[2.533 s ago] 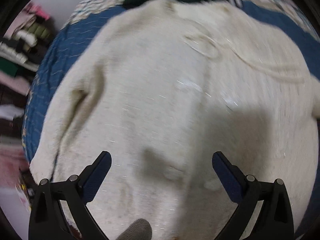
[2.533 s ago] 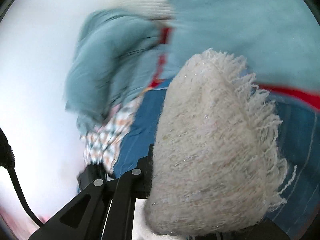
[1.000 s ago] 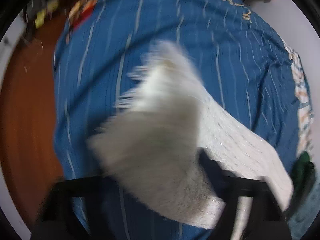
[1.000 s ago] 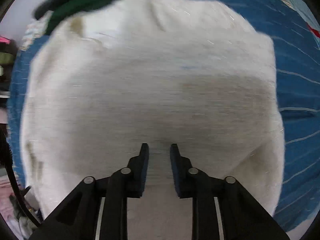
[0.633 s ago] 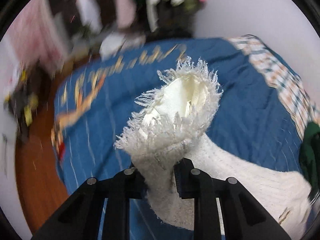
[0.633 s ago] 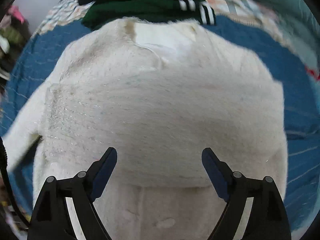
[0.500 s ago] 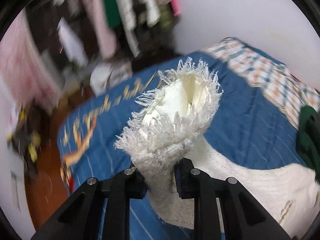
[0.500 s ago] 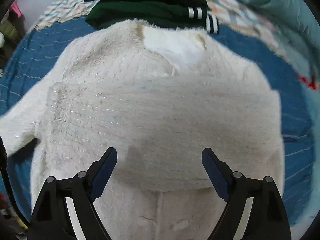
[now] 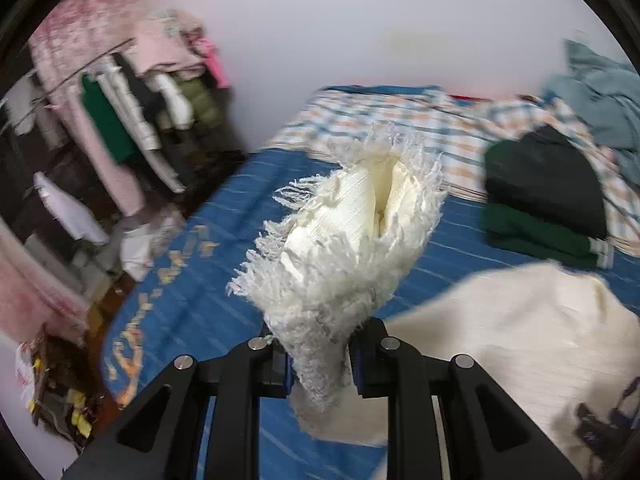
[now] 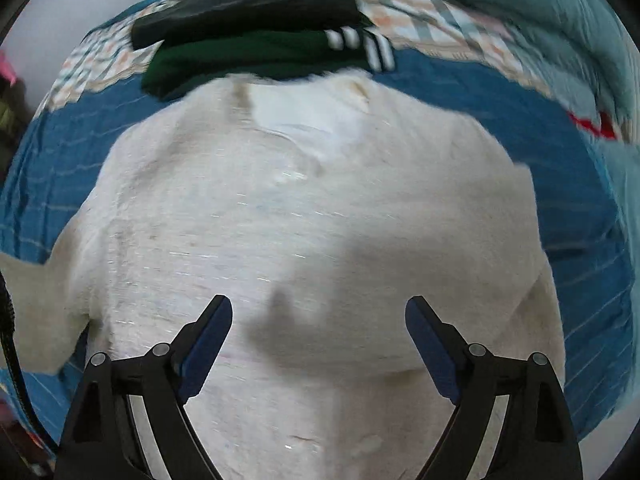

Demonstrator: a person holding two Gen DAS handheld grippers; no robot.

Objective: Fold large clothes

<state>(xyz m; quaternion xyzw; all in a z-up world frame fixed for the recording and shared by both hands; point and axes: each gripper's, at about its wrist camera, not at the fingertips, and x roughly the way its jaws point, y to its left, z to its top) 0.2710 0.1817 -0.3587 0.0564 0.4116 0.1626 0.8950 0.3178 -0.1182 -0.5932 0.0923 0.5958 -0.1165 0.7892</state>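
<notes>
Your left tool (image 9: pixel 319 360) clamps the fringed sleeve (image 9: pixel 344 240), mid-fold; right tool (image 10: pixel 319 344) gapes over the sweater (image 10: pixel 312 216). Next, probably lay the sleeve across.

Left fingertips: buried in the sleeve cuff (image 9: pixel 340 248).
Sweater (image 10: pixel 312 240) hem: cut off by the bottom edge.
Clothes rack (image 9: pixel 132 120): blurred.

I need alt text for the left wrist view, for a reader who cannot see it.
The left gripper holds the fringed cuff of a cream sweater, raised above a blue bedspread. Folded dark clothes lie behind on the right.
</notes>
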